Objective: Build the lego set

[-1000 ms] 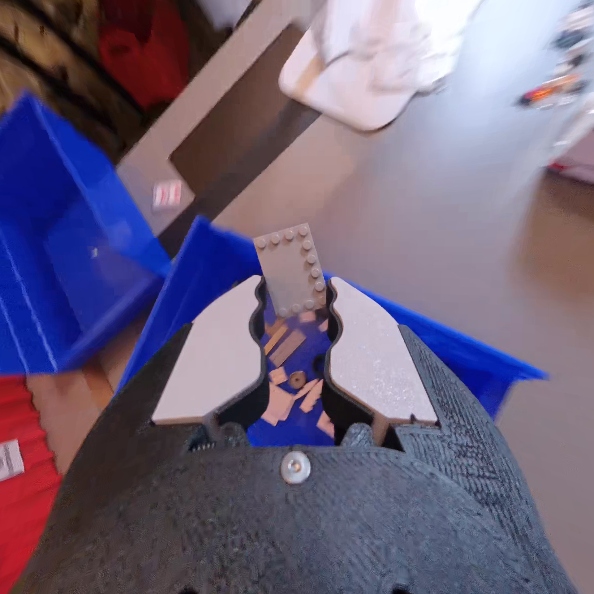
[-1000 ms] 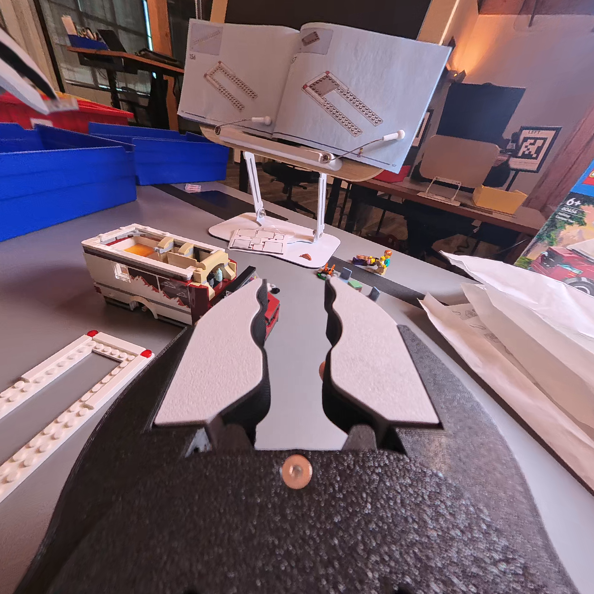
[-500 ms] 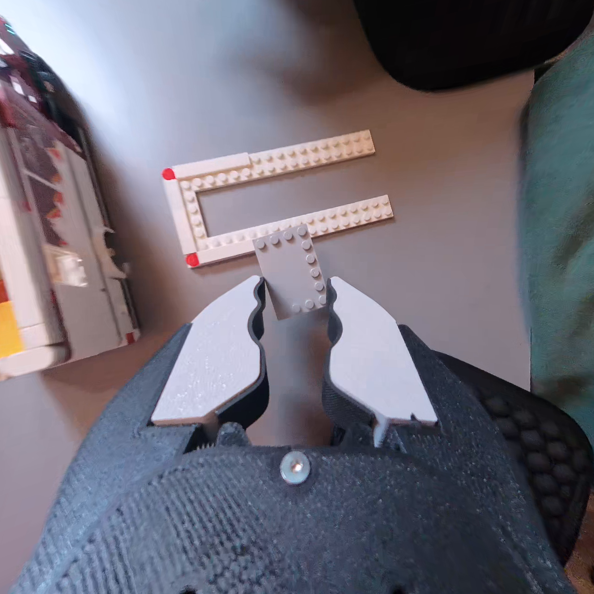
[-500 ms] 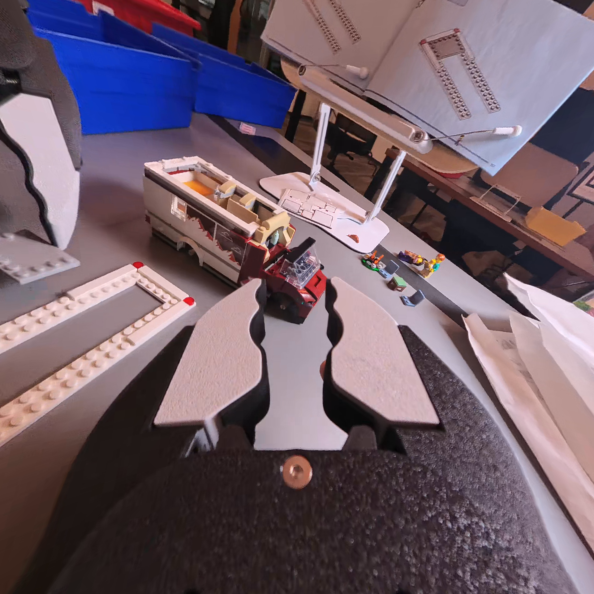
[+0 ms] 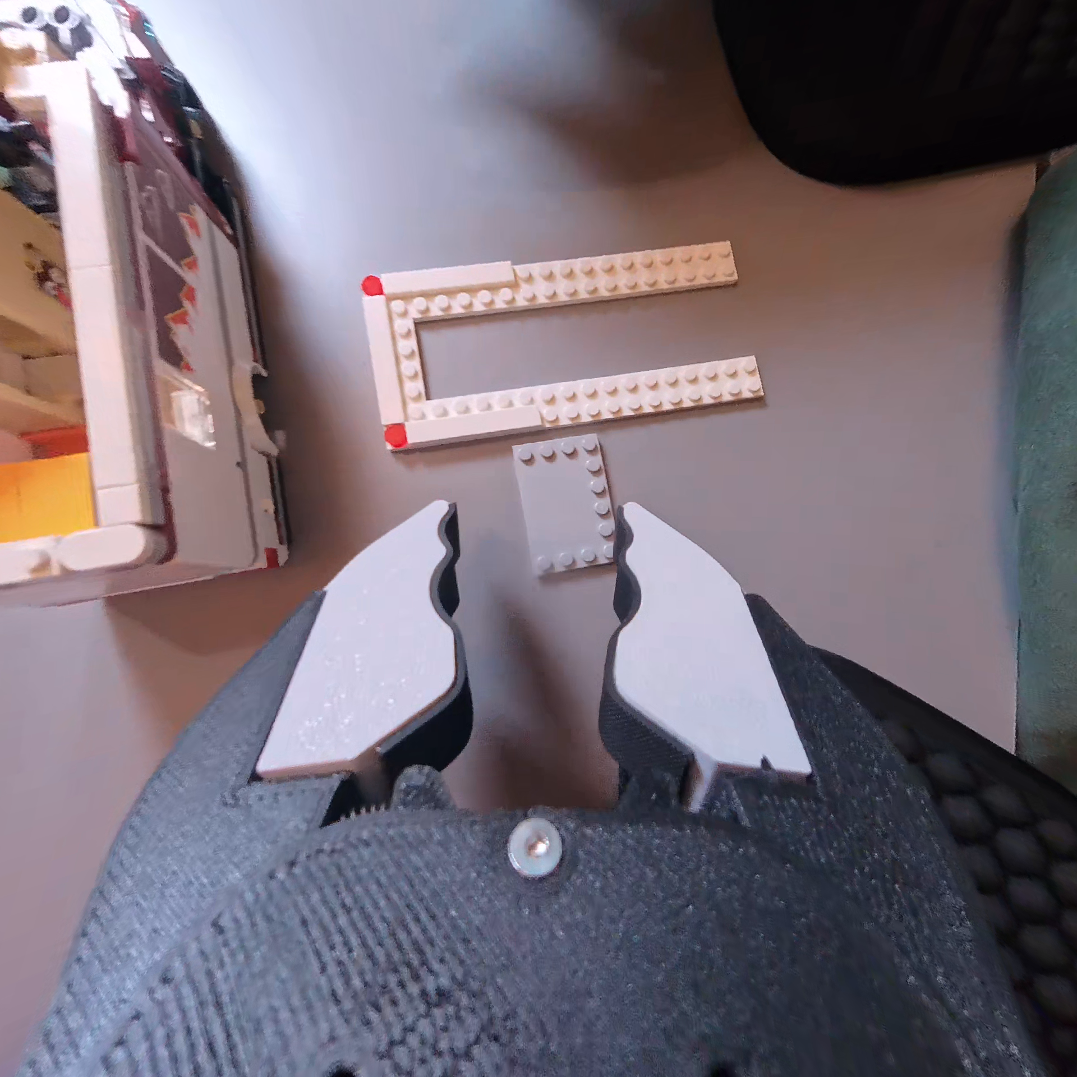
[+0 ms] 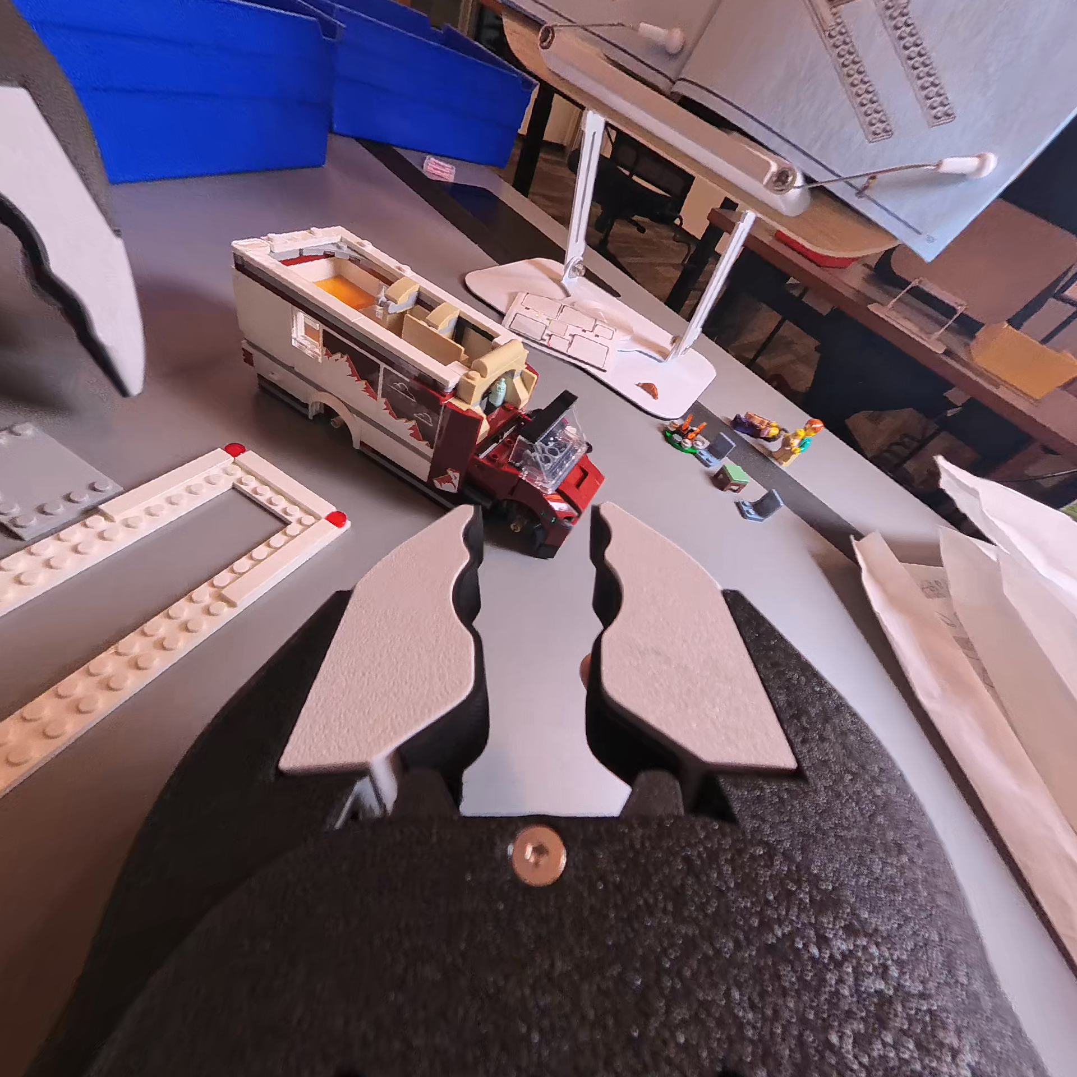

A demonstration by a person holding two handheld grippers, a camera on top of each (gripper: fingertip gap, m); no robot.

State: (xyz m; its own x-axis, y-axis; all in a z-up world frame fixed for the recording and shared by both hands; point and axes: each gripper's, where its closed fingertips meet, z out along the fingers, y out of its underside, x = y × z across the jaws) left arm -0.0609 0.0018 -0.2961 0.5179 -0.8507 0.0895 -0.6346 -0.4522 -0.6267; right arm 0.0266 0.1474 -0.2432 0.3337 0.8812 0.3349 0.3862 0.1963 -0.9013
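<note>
Left wrist view looks straight down on the grey bench [image 5: 583, 145], where the left claw [image 5: 533, 524] stands released, its two fingers spread with nothing pressed between them. A small grey studded plate [image 5: 562, 507] lies flat on the bench just ahead of the fingertips; its right edge sits close against the right finger [image 5: 670, 583], while a clear strip of bench separates it from the left finger [image 5: 390, 612]. Just beyond the plate, nearly touching its far edge, lies a white U-shaped frame of studded plates [image 5: 559, 344] with a red round stud at each closed corner. To the left stands a white and dark red toy camper van [image 5: 134, 349], its roof off. Right wrist view shows the right claw [image 6: 536, 542] also unclenched and bare, hovering low over open bench, with the van's red cab [image 6: 542, 484] nearest its tips, the white frame [image 6: 175, 553] off to its left, the left claw's finger [image 6: 76, 262] above the grey plate [image 6: 46, 484], and a booklet on a white stand [image 6: 594, 326] farther back beside blue bins [image 6: 233, 87]. Judging from this layout, any handling of the grey plate would go best with the fingers centred on its long edges and kept level, since the plate is thin and lies off-centre in the gap.
</note>
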